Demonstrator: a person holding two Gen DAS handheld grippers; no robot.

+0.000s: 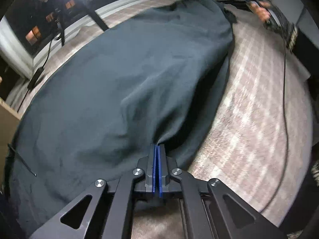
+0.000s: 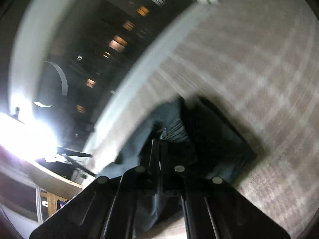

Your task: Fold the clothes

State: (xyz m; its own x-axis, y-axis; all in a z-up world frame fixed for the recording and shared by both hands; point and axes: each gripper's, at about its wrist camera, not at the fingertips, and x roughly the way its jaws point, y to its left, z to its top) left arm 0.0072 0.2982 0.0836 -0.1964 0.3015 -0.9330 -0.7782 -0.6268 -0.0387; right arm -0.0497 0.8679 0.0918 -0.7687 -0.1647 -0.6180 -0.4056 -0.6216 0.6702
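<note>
Left wrist view. Patterned carpet [image 1: 249, 103] fills the right half of the frame; a dark window [image 1: 49, 20] and pale wall base run along the upper left. Dark grey garment [image 1: 123, 75] lies spread on the carpet as a long shape, its long axis running from lower left to upper right of the frame. Left gripper [image 1: 157, 149], at lower centre, has its blue pads [image 1: 153, 167] pressed together with a pinch of the garment's near edge caught between them; cloth rises in a tented ridge from that pinch. At the far end, upper right, a hand [image 1: 263, 12] with the right gripper sits at the garment's opposite end, blurred, so its own hold cannot be read from here. A thin cable [image 1: 285, 99] curves down the right side.

Right wrist view. Carpet [image 2: 249, 59] occupies the right of the frame, the window [image 2: 99, 49] and a bright glare the left; all is motion-blurred. Right gripper [image 2: 159, 139], at lower centre, is dark and smeared, its fingers drawn fully together. Garment [image 2: 171, 119] bunches directly ahead of the tips and hangs below them toward the bottom edge, so a fold of cloth appears to be held, though the contact itself is not sharp.

Judgement: each gripper holds one end of the long axis, so the coming fold turns on carrying this edge across the short axis.
</note>
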